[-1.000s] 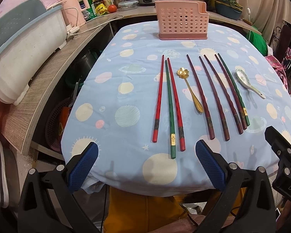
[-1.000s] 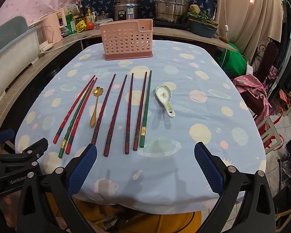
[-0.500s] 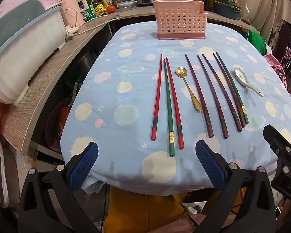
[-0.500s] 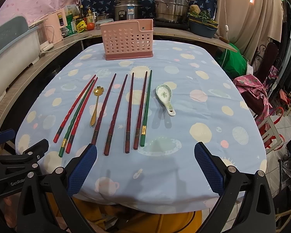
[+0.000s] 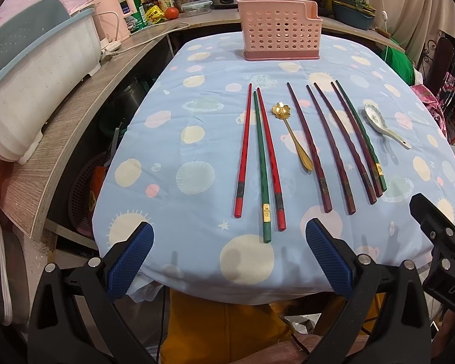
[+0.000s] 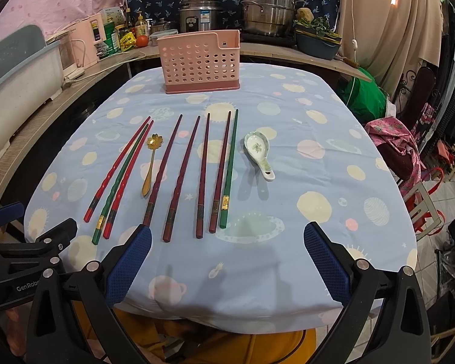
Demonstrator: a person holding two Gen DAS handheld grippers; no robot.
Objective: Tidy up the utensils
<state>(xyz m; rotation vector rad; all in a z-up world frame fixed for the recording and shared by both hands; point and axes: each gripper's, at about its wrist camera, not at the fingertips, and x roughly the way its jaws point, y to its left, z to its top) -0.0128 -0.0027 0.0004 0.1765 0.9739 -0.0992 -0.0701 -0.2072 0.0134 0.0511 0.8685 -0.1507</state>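
Several chopsticks lie side by side on the blue spotted tablecloth [image 5: 197,139]: two red ones with a green one [image 5: 261,163] at the left, dark maroon ones [image 5: 333,148] and another green one [image 6: 230,170] at the right. A gold flower spoon [image 5: 291,135] lies between the groups. A white ceramic spoon [image 6: 257,151] lies at the far right. A pink perforated utensil holder [image 5: 279,32] stands upright at the table's far edge. My left gripper [image 5: 227,257] and right gripper [image 6: 227,257] are both open and empty at the near table edge.
A white and teal bin [image 5: 30,91] sits on the wooden counter [image 5: 60,139] at the left. Pots, a rice cooker [image 6: 200,18], bottles and a tomato stand on the counter behind the holder. A chair with pink cloth [image 6: 400,145] stands at the right.
Both views have shifted only slightly. The utensils and holder have not moved. Both grippers stay open.
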